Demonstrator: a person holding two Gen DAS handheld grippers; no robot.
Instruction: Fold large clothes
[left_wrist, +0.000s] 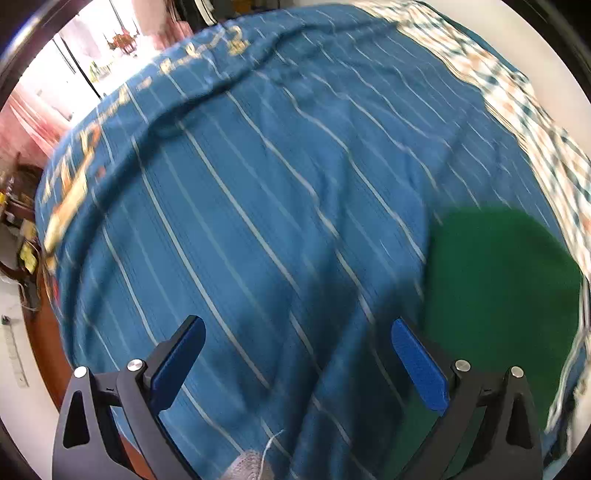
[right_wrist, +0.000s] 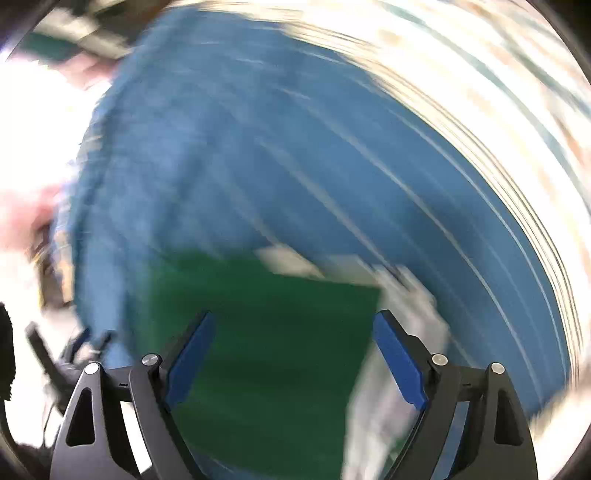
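Looking down, I see the blue white-striped cloth (left_wrist: 277, 206) spread wide, stripes running 11 to 5 o'clock. Left gripper (left_wrist: 297, 354) and right gripper (right_wrist: 293, 354) gape empty. Only the blurred right view shows the folded dark green garment's (right_wrist: 266, 332) straight edge.

A blue, finely ribbed matt cloth with thin white stripes (left_wrist: 280, 206) lies under a smooth matt green cloth garment (left_wrist: 498, 295), while the left gripper (left_wrist: 297, 360) shows matt black plastic arms, blue rubbery pads (left_wrist: 419, 363) and shiny metal screws (left_wrist: 463, 365).
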